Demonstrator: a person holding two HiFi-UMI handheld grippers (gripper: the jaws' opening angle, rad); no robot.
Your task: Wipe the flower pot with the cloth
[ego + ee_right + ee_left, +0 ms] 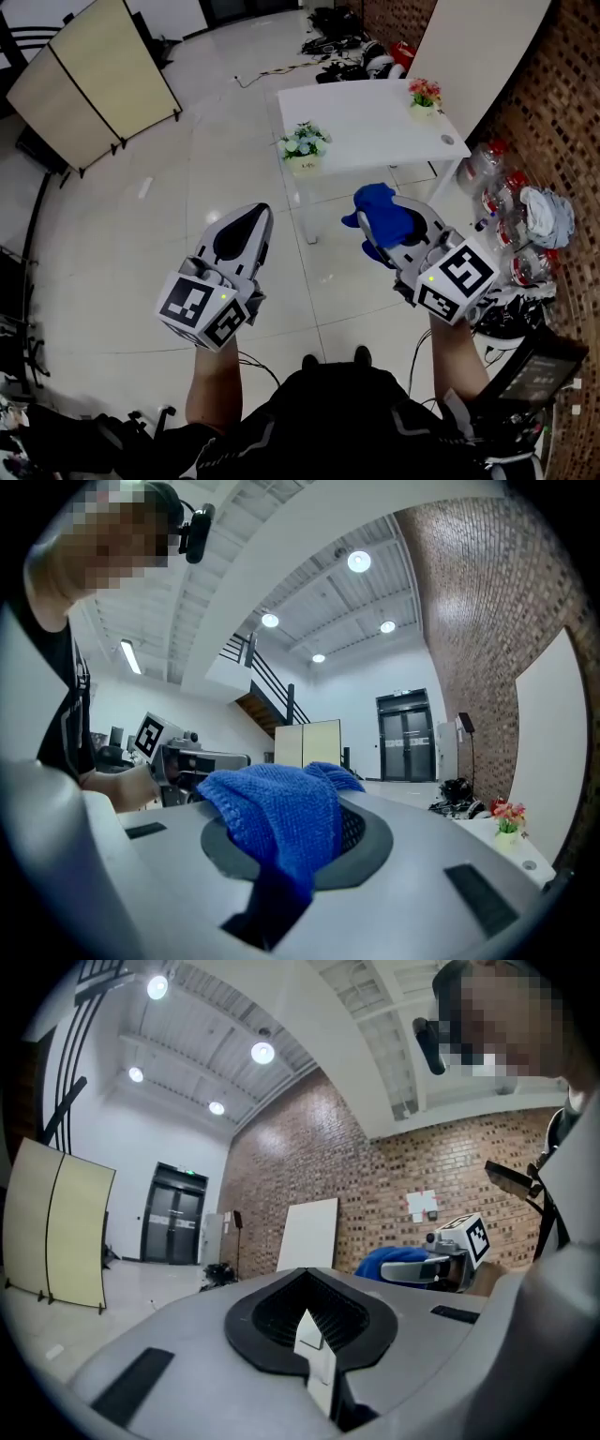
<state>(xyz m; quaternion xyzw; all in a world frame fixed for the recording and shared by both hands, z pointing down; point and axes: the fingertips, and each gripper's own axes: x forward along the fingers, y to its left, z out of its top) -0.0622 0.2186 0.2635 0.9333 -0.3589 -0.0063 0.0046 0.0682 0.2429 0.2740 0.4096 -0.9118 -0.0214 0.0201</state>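
Right hand-held gripper (373, 225) is grasping the blue cloth (384, 214), left hand-held gripper (251, 217) clenched empty; I'm expecting the unbraced flower pot (303, 150) ahead tipping off the worktop (375, 131) edge.

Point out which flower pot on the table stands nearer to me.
The white-flowered pot, at the near left corner of the table. The pink-flowered pot stands farther off, by the table's far right edge.
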